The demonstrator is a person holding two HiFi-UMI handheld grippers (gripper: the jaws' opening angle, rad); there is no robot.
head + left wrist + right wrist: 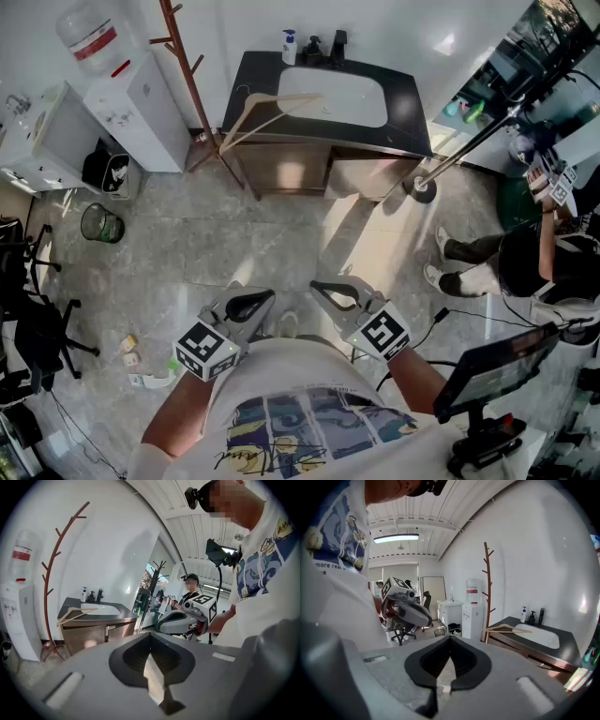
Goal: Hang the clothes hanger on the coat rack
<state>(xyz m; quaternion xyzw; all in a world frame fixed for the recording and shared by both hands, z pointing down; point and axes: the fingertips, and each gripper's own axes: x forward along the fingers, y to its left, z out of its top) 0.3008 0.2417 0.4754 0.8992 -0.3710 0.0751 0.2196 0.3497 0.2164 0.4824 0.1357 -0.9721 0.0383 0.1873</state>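
A pale wooden clothes hanger (267,112) lies on the left end of the dark vanity counter (412,131), partly over its edge. It also shows as the hanger (75,615) in the left gripper view and the hanger (506,629) in the right gripper view. The brown branched coat rack (187,75) stands just left of the vanity, upright on the floor. My left gripper (251,305) and right gripper (333,292) hover side by side close to my body, far from both. Each has its jaws shut with nothing between them.
A white water dispenser (131,103) stands left of the coat rack, with a mesh waste bin (101,223) and an office chair (37,328) further left. Another person (506,258) stands at the right beside a slanted pole (469,145). A monitor (492,370) is near right.
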